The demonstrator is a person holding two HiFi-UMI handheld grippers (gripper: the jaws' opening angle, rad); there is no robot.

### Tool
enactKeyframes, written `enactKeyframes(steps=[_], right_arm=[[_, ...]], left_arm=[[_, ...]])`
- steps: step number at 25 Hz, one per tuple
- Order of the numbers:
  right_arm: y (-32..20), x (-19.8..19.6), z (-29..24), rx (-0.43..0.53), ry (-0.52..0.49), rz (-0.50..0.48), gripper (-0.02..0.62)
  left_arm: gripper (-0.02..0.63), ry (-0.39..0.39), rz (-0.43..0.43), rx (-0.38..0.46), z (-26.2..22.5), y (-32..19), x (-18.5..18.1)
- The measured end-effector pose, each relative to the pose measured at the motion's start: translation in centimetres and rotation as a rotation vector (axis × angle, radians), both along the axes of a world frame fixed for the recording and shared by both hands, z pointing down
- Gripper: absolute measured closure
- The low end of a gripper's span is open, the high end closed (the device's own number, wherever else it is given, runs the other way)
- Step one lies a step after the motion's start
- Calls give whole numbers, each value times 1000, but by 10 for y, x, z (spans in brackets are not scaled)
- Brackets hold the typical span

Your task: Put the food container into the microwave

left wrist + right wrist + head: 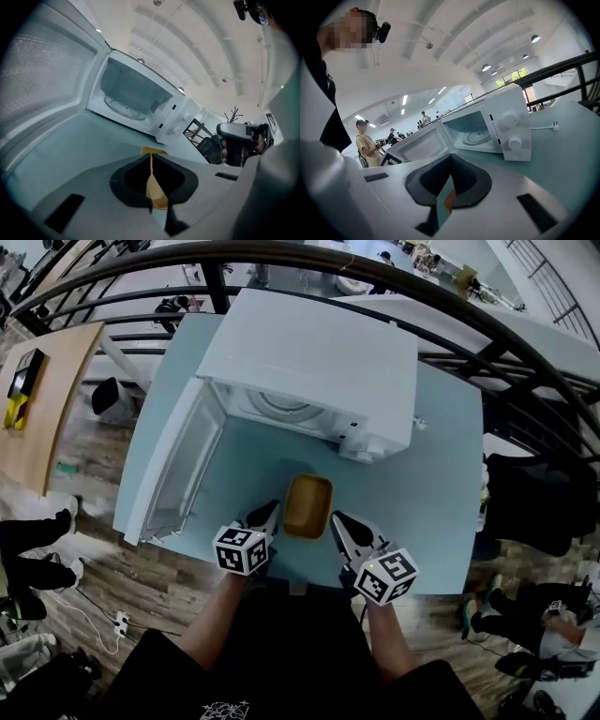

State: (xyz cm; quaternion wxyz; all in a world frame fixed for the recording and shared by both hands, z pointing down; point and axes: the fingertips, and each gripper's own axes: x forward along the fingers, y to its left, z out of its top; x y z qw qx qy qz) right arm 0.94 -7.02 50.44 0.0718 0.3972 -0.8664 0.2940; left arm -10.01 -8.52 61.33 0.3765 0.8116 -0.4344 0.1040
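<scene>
A yellow-brown food container sits on the teal table, just in front of the white microwave, whose door hangs open to the left. My left gripper rests by the container's near left corner with its jaws together. A yellow sliver of the container shows past its tips and through the slit. My right gripper lies by the near right corner, also shut. Its slit shows mostly table and a small orange bit of container. The microwave cavity and glass turntable are empty.
The microwave's control panel with two knobs faces me on its right side. Its power plug lies loose on the table. A black railing curves behind the table. People stand at the left and right.
</scene>
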Motion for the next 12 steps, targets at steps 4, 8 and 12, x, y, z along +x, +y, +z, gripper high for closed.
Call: enactKeyframes(steps=[4, 8, 12], right_arm=[[0, 4, 7, -11, 3, 8, 589], [-1, 9, 15, -25, 7, 13, 591], [-2, 15, 19, -32, 8, 22, 589]], left_arm=[[597, 1, 20, -29, 14, 2, 6], [595, 6, 12, -49, 24, 1, 8], [586, 1, 23, -63, 31, 3, 12]])
